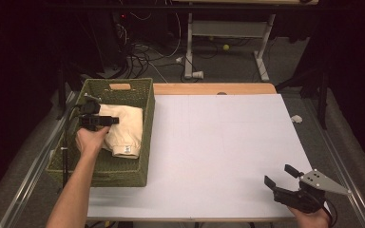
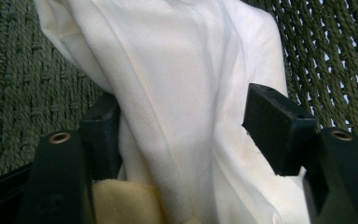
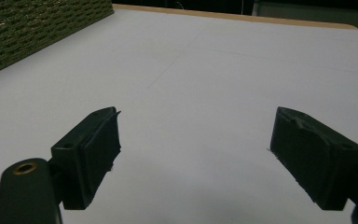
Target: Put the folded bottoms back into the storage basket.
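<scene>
Lying between spread left gripper (image 2: 182,135) jaws | cream cloth (image 2: 182,84) | in basket (image 1: 142,95)

Left gripper (image 1: 105,120) fingers parted, right gripper (image 1: 279,175) fingers wide, low

Dim overall in the high view, with black corners and a murky floor beyond the counter (image 1: 218,142), itself the brightest patch, lit evenly from above. Soft, short shadows under the right hand-held gripper (image 1: 280,175). Slightly grainy and soft throughout. In the left gripper view, overexposed on the pale cloth (image 2: 182,93), weave of the basket (image 2: 23,84) soft at the left edge. In the right gripper view, near jaws blurred, faint shadows beneath them, bluish cast.
</scene>
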A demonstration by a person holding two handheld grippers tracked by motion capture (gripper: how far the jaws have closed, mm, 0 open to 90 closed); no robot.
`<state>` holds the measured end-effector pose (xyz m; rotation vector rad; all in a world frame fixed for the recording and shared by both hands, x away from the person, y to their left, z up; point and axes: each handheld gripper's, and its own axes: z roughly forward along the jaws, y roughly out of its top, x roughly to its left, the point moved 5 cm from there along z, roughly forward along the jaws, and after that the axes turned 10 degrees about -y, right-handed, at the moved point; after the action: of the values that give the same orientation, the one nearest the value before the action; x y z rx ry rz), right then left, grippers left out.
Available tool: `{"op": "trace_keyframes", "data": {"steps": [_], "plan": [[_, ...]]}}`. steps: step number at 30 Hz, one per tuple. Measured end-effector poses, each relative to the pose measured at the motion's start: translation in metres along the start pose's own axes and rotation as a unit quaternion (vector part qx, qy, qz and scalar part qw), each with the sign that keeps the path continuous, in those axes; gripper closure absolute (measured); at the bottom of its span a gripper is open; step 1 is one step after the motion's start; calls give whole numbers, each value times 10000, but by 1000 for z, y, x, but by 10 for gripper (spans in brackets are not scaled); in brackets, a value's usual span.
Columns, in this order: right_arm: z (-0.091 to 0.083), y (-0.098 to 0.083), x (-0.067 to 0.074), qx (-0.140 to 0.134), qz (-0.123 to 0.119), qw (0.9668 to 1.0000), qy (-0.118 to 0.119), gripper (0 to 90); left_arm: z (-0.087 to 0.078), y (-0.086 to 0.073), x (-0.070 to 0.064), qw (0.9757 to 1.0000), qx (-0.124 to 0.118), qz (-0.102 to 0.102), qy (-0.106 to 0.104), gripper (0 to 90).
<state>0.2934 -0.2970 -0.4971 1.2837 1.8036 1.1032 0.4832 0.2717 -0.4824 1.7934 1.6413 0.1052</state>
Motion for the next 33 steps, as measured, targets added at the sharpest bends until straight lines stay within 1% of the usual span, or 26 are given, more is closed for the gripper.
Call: {"op": "trace_keyframes", "data": {"steps": [3, 5, 9, 14, 17, 20, 22, 23, 25, 29, 33], "plan": [[0, 0, 0, 1, 0, 10000, -1, 165, -3, 1, -1, 10000, -40, 47, 2, 285], [0, 0, 0, -2, 0, 10000, 0, 165, -6, 1, -1, 9999, -115, 70, 10, 268], [0, 0, 0, -1, -7, 10000, 6, 165, -11, 2, -2, 9998, -162, 75, -57, 241], [0, 0, 0, -5, -11, 10000, 4, 165, -17, 1, -3, 9997, -172, 157, -44, 234], [0, 0, 0, -8, -24, 10000, 5, 165, -21, 1, -3, 9996, -204, 167, -44, 231], [0, 0, 0, -13, -29, 10000, 8, 165, -28, 2, -3, 9993, -307, 203, -22, 230], [0, 0, 0, -9, -22, 10000, 5, 165, -31, 3, -4, 9991, -368, 184, -117, 231], [0, 0, 0, -10, -25, 10000, 8, 165, -33, 2, -5, 9990, -384, 206, -138, 230], [0, 0, 1, -16, -37, 10000, 11, 165, -35, 2, -8, 9987, -407, 272, -157, 230], [0, 0, 1, -17, -32, 10000, 3, 165, -39, 2, -12, 9980, -491, 341, -199, 231], [0, 0, 0, -17, -25, 10000, 7, 165, -43, 1, -13, 9976, -530, 396, -202, 231]]}}
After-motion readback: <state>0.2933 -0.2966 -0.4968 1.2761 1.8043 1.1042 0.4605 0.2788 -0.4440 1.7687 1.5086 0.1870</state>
